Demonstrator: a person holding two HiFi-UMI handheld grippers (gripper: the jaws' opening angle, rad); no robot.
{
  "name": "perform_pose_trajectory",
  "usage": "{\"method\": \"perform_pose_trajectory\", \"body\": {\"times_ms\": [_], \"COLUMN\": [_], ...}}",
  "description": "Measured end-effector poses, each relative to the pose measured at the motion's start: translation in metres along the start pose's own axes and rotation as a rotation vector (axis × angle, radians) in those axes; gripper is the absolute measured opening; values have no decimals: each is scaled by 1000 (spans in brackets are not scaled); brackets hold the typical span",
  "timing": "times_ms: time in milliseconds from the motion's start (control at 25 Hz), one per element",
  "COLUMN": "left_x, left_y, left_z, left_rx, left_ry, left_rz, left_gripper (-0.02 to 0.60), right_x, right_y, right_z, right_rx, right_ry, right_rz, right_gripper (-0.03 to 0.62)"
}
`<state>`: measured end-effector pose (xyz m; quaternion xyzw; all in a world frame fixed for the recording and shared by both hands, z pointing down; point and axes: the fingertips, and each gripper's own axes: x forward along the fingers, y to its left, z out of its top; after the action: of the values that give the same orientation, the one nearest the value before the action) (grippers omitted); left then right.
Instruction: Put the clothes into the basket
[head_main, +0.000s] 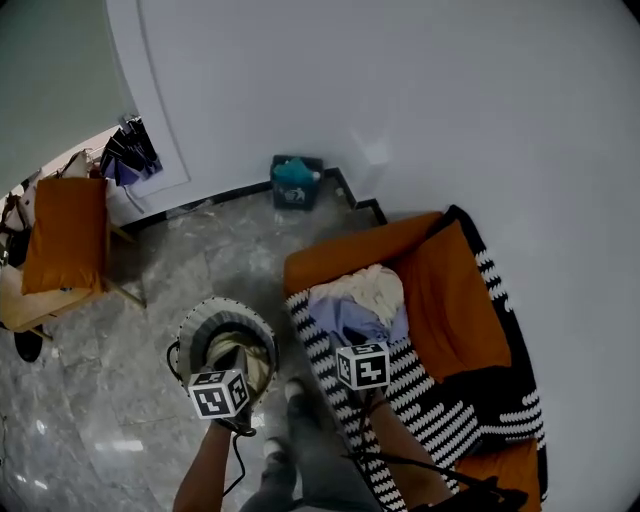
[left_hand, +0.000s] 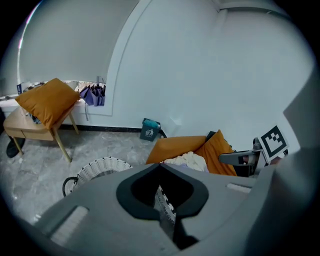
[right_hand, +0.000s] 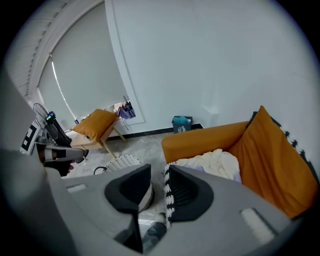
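A heap of clothes, a cream garment (head_main: 372, 288) over a lavender one (head_main: 345, 318), lies on the orange sofa (head_main: 450, 300) beside a black-and-white striped blanket (head_main: 420, 390). The white woven basket (head_main: 205, 312) stands on the floor left of the sofa, with beige cloth inside. My left gripper (left_hand: 160, 167) hovers near the basket, its jaw tips meeting with nothing held. Over the blanket's front edge my right gripper (right_hand: 159, 172) is open by a narrow gap, empty, and points toward the cream garment (right_hand: 212, 164). The basket (right_hand: 122, 162) shows left of its jaws.
A teal waste bin (head_main: 296, 181) stands by the wall behind the sofa. At the far left is a wooden chair with an orange cushion (head_main: 65, 235), with purple items (head_main: 130, 155) behind it. The person's legs (head_main: 300, 450) stand between basket and sofa.
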<state>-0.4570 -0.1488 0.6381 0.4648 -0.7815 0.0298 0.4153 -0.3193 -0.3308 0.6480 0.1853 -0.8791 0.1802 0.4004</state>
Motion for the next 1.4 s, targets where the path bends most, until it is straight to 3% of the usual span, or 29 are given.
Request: {"method": "perform_pose_trajectory", "body": {"times_ms": [320, 680, 840, 1400], "left_x": [81, 145, 163, 200], "left_y": [33, 89, 105, 132], "left_z": [-5, -35, -43, -55], "left_rx": [-54, -139, -190, -272], "left_ry": [45, 88, 86, 98], "left_rz": [59, 142, 172, 215], "left_gripper": [-6, -6, -6, -6], "right_x": [106, 219, 249, 328], "right_y": [-35, -63, -72, -81], "right_z": [-3, -35, -46, -54], "right_rx": [2, -4, -94, -176], "right_ry": [91, 190, 234, 320], "right_rz": [37, 7, -16, -30], "right_gripper": [123, 123, 123, 123]}}
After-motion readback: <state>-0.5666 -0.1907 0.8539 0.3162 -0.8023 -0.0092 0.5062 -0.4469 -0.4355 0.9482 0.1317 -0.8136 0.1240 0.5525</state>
